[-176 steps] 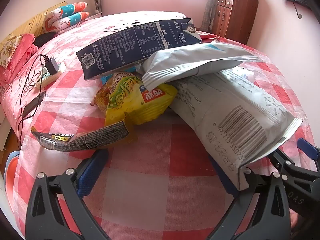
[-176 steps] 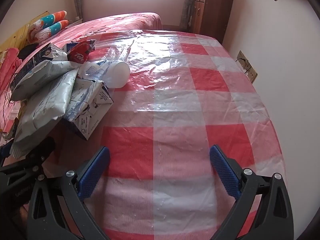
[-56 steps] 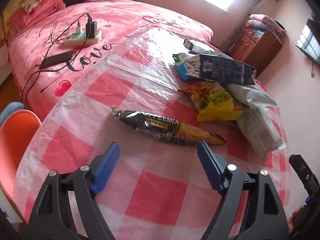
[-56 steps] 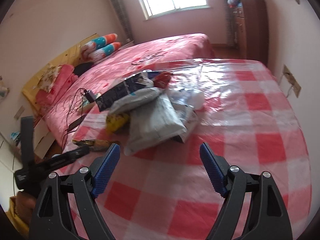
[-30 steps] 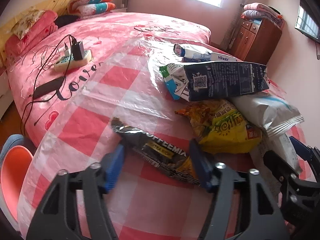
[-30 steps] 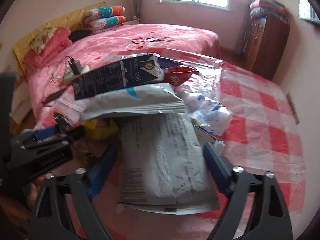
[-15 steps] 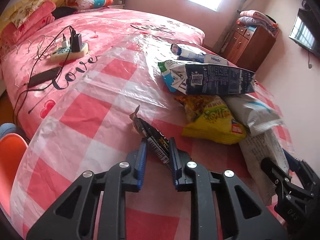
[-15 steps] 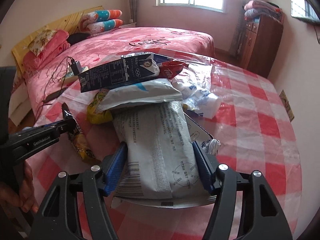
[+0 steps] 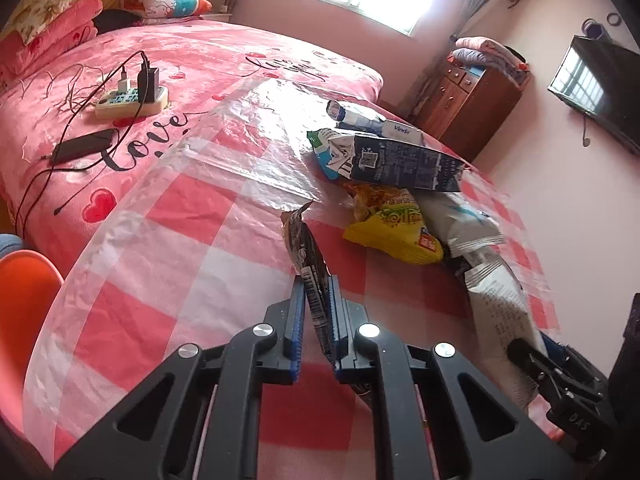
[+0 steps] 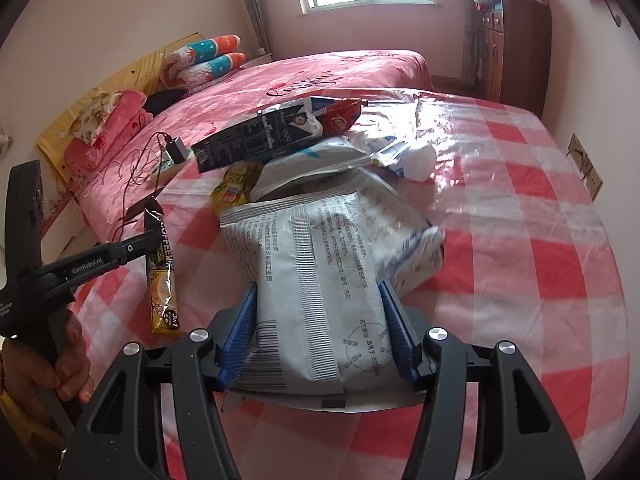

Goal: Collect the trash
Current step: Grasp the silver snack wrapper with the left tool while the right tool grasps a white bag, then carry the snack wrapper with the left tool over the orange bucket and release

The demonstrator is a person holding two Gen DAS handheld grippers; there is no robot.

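Observation:
My left gripper (image 9: pixel 315 292) is shut on a black and gold coffee mix sachet (image 9: pixel 308 264) and holds it upright above the red checked tablecloth (image 9: pixel 168 264); the sachet also hangs in the right wrist view (image 10: pixel 162 276). My right gripper (image 10: pixel 318 332) has its blue pads against both sides of a large grey-white printed bag (image 10: pixel 316 280) and grips it. Behind lies a trash pile: a dark blue carton (image 9: pixel 404 164), a yellow snack bag (image 9: pixel 396 224), a silver bag (image 9: pixel 468 220) and a red wrapper (image 10: pixel 340 114).
A pink bed (image 9: pixel 200 52) stands beyond the table with a power strip and chargers (image 9: pixel 132 98) and a black phone (image 9: pixel 82 146). An orange chair (image 9: pixel 24 292) stands at the left. A wooden cabinet (image 9: pixel 476 100) and a wall television (image 9: pixel 596 80) stand at the back right.
My left gripper closed on the coffee sachet and lifted it off the cloth. My right gripper moved onto the grey-white bag and its jaws narrowed against the bag's sides.

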